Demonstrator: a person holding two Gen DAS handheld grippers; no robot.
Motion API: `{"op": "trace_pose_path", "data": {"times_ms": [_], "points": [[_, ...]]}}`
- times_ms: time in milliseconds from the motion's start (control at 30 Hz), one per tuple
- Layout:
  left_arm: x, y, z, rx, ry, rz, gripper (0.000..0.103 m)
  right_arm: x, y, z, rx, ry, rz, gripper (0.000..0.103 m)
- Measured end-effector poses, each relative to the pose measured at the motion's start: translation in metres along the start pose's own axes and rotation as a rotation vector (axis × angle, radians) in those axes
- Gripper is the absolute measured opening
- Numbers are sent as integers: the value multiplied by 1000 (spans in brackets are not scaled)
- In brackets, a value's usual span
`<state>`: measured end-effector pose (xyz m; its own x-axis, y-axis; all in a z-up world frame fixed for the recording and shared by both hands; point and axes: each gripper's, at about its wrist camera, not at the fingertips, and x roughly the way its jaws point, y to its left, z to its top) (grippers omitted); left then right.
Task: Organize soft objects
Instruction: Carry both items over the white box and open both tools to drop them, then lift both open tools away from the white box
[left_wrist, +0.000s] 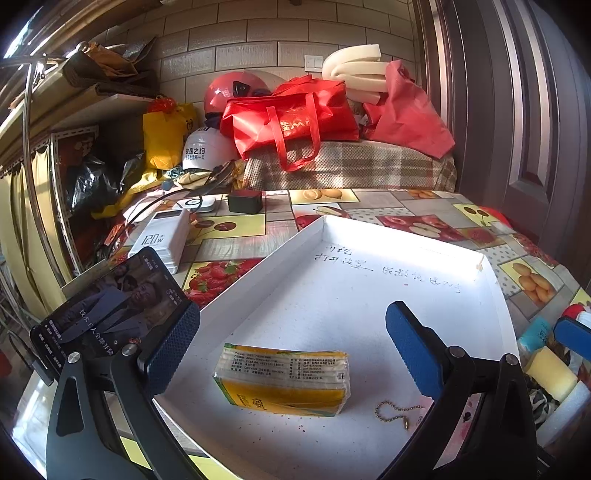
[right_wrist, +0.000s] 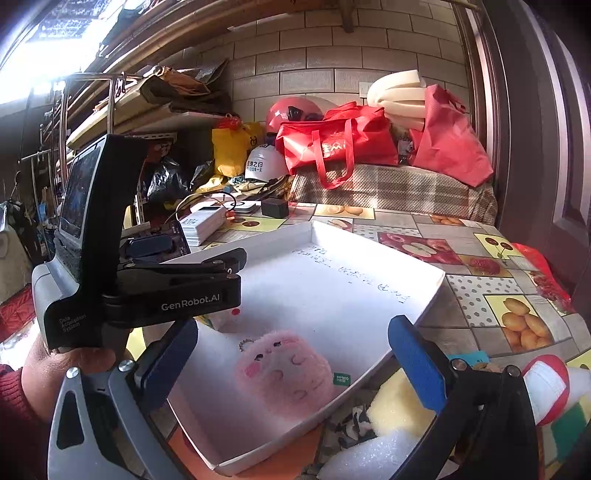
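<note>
Both claws, left (left_wrist: 291, 347) and right (right_wrist: 293, 360), gape empty over the white tray (right_wrist: 424, 291) (tissue pack (left_wrist: 282, 378), pink plush (right_wrist: 284, 371) inside); next grab deserves a gentle, centred squeeze.

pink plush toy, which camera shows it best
The right wrist view: the pink plush toy lies in full view in the white tray, between the open fingers of the right gripper. The left wrist view shows only its bead chain, beside the tissue pack.
</note>
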<state>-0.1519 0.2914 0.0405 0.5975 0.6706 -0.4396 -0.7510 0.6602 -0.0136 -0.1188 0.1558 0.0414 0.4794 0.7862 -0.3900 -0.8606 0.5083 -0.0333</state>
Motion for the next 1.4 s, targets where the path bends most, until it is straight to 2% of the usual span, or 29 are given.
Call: {"op": "trace_pose_path", "data": {"times_ms": [467, 1200, 1400], "points": [[-11, -1, -1, 1, -55, 8, 102, -10, 0, -4, 2, -40, 7, 103], [-12, -2, -2, 2, -77, 8, 102, -18, 0, -9, 7, -43, 20, 103], [-19, -3, -2, 5, -99, -8, 102, -32, -5, -14, -2, -43, 51, 103]]}}
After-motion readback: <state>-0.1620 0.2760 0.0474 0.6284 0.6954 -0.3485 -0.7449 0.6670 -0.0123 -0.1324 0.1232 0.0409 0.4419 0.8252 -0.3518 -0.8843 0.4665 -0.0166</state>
